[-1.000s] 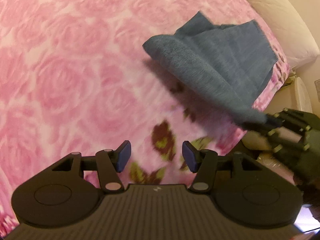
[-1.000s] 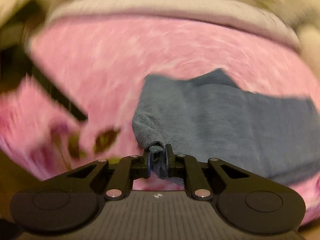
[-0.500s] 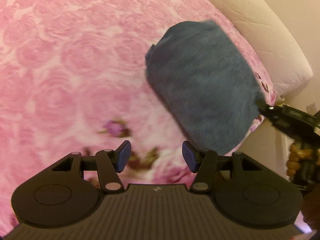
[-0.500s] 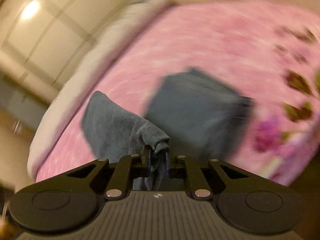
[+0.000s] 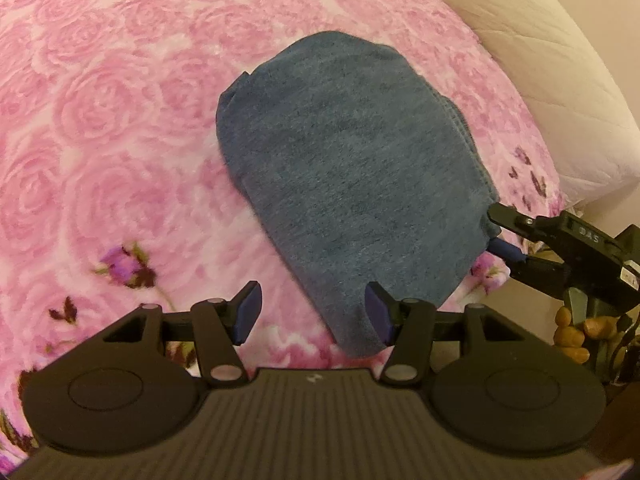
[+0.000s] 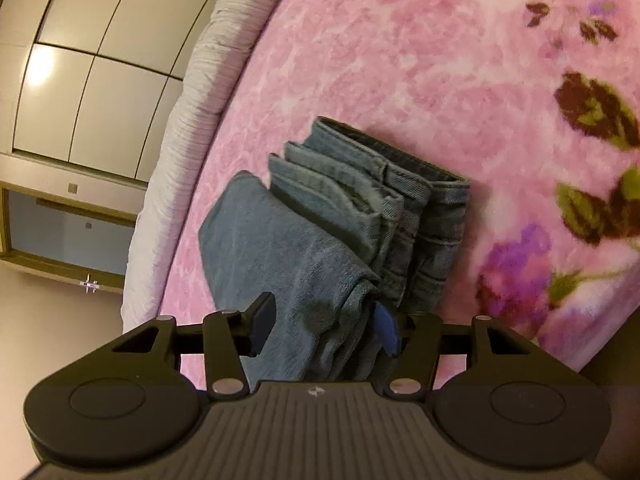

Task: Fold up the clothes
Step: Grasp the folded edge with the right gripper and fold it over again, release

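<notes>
Left gripper (image 5: 311, 318): jaws spread wide, nothing between the pads, hovering over the pink rose blanket (image 5: 120, 120). Its right-side pad (image 5: 376, 316) sits just at the near tip of the folded blue garment (image 5: 348, 176), whether touching or apart I can't tell. From that gripper the garment runs out toward 12 to 1 o'clock, lying flat on the blanket as a rounded folded bundle, smooth top face up.

Right gripper (image 6: 326, 326) in its own view: jaws parted, released, the near edge of the garment (image 6: 296, 264) lying loose in the gap between the pads, not pinched. In the left wrist view the right gripper (image 5: 506, 240) comes in from 3 o'clock, fingertips at the garment's right edge, one blue pad (image 5: 506, 250) showing under the fabric rim.

Right wrist view, outward from the jaws: the garment shows stacked folds, soft blue layer toward 11 o'clock, denim-like layers with seams (image 6: 400, 208) toward 1 o'clock. Blanket all around it, with dark leaf and purple flower print (image 6: 516, 264) at 3 o'clock.

Farther out: cream quilted pillow (image 5: 540, 60) at 1 to 2 o'clock in the left wrist view, beyond the blanket edge. Grey ribbed bed edge (image 6: 192, 120) at 10 to 11 o'clock in the right wrist view, pale panelled wardrobe (image 6: 88, 60) behind it.
</notes>
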Demonstrator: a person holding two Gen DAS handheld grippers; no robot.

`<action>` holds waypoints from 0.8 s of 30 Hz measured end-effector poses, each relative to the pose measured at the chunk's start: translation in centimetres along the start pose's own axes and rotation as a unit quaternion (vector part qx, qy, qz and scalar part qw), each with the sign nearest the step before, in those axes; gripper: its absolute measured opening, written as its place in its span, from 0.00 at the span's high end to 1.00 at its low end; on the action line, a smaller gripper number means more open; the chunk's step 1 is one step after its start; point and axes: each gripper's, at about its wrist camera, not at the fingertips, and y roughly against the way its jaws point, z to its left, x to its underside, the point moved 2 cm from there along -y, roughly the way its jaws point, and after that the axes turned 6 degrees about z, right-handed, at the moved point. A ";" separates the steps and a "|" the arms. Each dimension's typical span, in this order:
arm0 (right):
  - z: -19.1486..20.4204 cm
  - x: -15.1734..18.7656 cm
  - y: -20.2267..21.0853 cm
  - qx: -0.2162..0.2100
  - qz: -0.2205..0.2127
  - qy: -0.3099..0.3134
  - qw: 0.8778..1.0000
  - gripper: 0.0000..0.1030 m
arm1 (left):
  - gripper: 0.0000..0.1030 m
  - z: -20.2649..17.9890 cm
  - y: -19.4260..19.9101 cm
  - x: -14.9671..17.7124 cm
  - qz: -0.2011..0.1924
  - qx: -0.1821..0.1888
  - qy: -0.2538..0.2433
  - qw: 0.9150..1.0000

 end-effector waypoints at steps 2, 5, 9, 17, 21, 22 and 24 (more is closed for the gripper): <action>0.3 0.1 0.2 0.016 -0.009 0.014 1.000 0.86 | 0.49 -0.1 -0.3 0.1 0.003 -0.010 0.006 1.000; 4.2 -0.2 2.0 0.013 -0.053 0.102 0.993 0.90 | 0.49 -0.2 -0.3 0.0 0.004 -0.015 0.011 1.000; 6.5 -0.7 5.0 0.026 -0.101 0.153 0.983 0.91 | 0.49 -0.9 -0.6 -0.6 0.004 -0.012 0.006 1.000; 1.4 -0.5 5.7 0.092 -0.104 0.053 0.989 0.91 | 0.49 -2.2 -1.8 -1.4 0.008 -0.005 -0.007 1.000; 3.9 -1.2 5.5 0.093 -0.120 0.109 0.982 0.93 | 0.49 -2.2 -2.0 -1.7 0.011 -0.012 -0.008 1.000; 3.5 -1.4 5.2 0.099 -0.113 0.099 0.984 0.93 | 0.49 -2.2 -2.1 -1.8 0.012 -0.014 -0.007 1.000; 2.6 -1.8 4.6 0.112 -0.099 0.079 0.986 0.93 | 0.50 -2.2 -2.0 -2.0 0.010 -0.016 -0.009 1.000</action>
